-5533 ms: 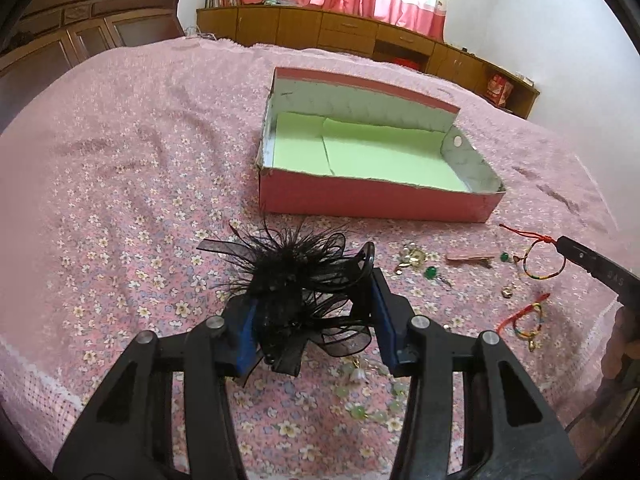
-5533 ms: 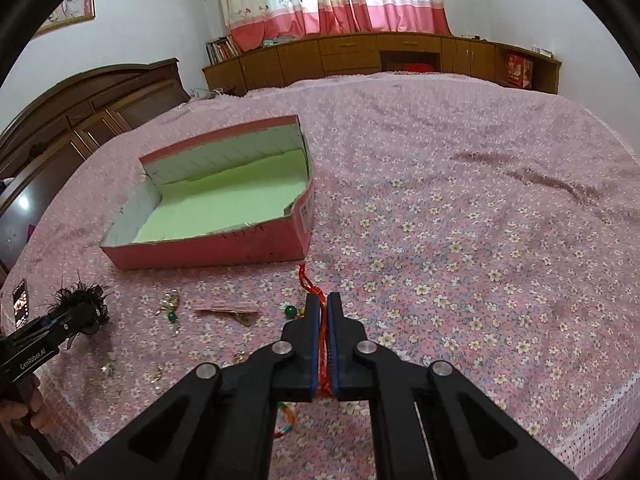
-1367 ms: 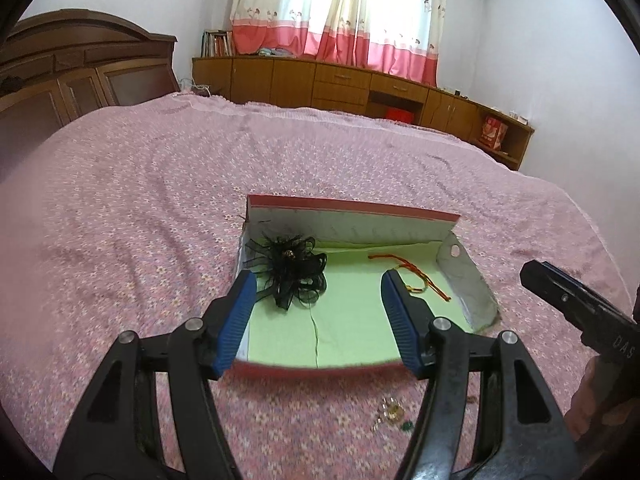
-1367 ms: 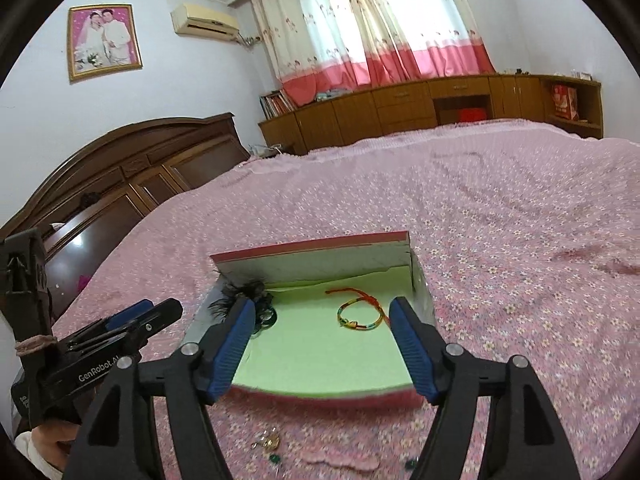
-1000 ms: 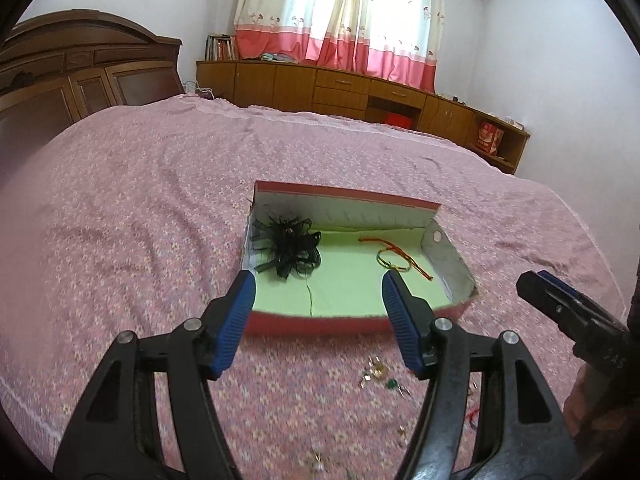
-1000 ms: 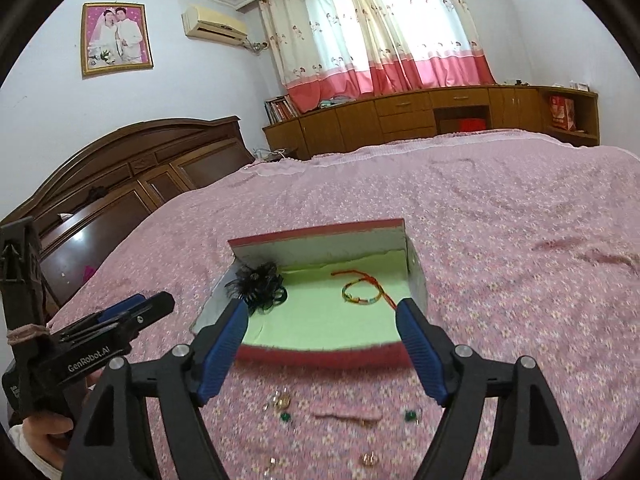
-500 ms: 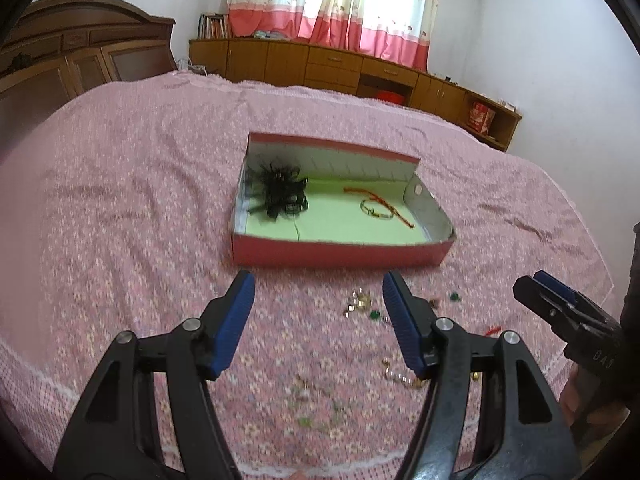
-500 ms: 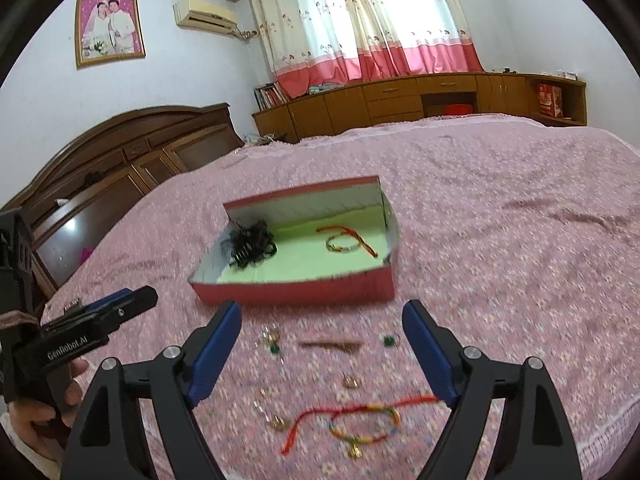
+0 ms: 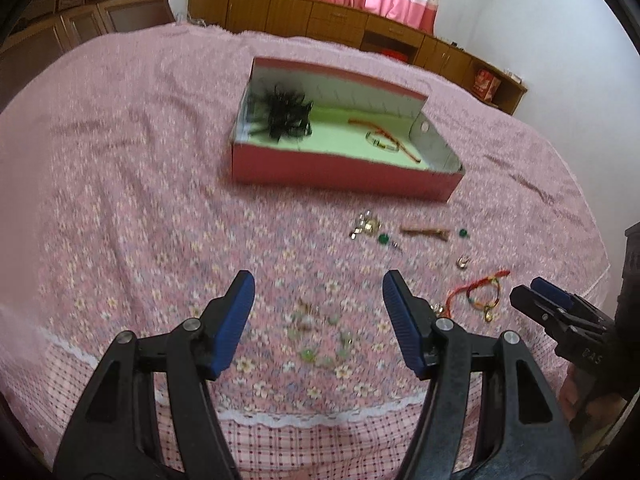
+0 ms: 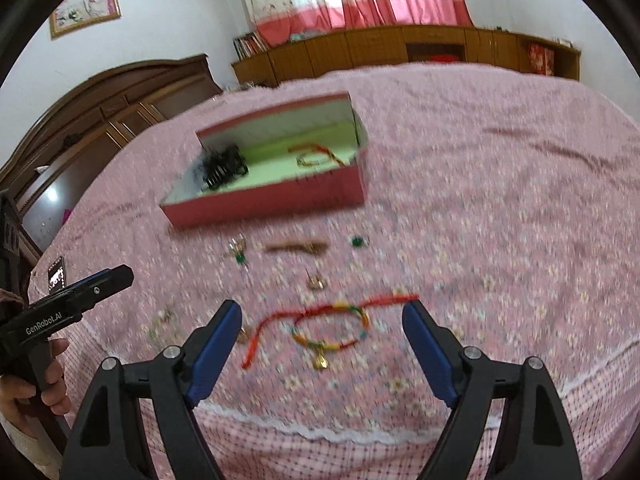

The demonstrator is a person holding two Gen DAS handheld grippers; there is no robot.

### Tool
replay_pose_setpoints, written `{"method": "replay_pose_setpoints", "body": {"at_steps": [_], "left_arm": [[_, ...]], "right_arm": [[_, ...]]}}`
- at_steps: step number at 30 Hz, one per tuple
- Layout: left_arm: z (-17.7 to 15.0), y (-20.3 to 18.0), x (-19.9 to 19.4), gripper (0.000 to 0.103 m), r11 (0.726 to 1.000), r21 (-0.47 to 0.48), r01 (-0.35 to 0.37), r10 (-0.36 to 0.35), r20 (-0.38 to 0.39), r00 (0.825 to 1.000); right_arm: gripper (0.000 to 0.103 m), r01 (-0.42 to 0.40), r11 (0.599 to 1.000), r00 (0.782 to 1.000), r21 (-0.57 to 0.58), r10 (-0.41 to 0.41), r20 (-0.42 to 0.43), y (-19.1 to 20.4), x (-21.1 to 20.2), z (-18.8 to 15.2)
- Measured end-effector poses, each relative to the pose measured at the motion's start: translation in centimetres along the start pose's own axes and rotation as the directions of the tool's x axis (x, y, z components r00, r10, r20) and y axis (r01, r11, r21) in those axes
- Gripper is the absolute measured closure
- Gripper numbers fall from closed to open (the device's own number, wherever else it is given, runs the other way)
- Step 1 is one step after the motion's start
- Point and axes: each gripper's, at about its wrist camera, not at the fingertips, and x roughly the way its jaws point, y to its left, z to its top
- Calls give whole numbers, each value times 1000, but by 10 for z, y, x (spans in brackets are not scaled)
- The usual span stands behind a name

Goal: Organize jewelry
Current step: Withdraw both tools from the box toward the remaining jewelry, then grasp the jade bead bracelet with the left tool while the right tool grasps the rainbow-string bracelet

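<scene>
From the left wrist camera, a red box [image 9: 344,168] with a green floor sits on the pink flowered bedspread [image 9: 120,200]. In its left end lies a black feathery hair clip [image 9: 282,114]; toward its right end lies a bracelet with a red cord [image 9: 384,142]. In front of the box, loose on the bedspread, are a small gold trinket [image 9: 366,226], a green bead [image 9: 383,238], a brown hair slide [image 9: 425,233] and a second green bead [image 9: 463,233]. A blurred pale green necklace [image 9: 320,336] lies between the tips of the left gripper [image 9: 318,304], whose jaws are spread with nothing pinched. At the right edge the right gripper [image 9: 540,296] reaches in beside a second red-cord bracelet [image 9: 482,296].

From the right wrist camera, the same box [image 10: 280,204] holds the hair clip [image 10: 220,166] and bracelet [image 10: 316,156]. The right gripper [image 10: 322,320] has its jaws spread wide, having just been opening, empty, with the loose bracelet [image 10: 332,326] lying on the bedspread [image 10: 500,200] between them. The left gripper [image 10: 120,276] shows at the left, held by a hand [image 10: 28,396].
</scene>
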Motion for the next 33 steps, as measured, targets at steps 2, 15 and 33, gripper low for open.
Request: {"method": "replay_pose_setpoints", "body": {"at_steps": [2,15,33], "left_arm": [[-3,0,3,44,1000,2,-2,2,-16,1000],[-21,4,33,48,1000,-7,-8,7,-136,991],[-33,12,54,87,999,5,-54,54,-218,974]], "right_arm": [[20,5,1000,1000,18,-4,-29,-4,6,-3],[35,32,998,991,50,-26,-130,-16,29,-15],[54,57,998,988,33,-52,-142,-21,48,-16]]}}
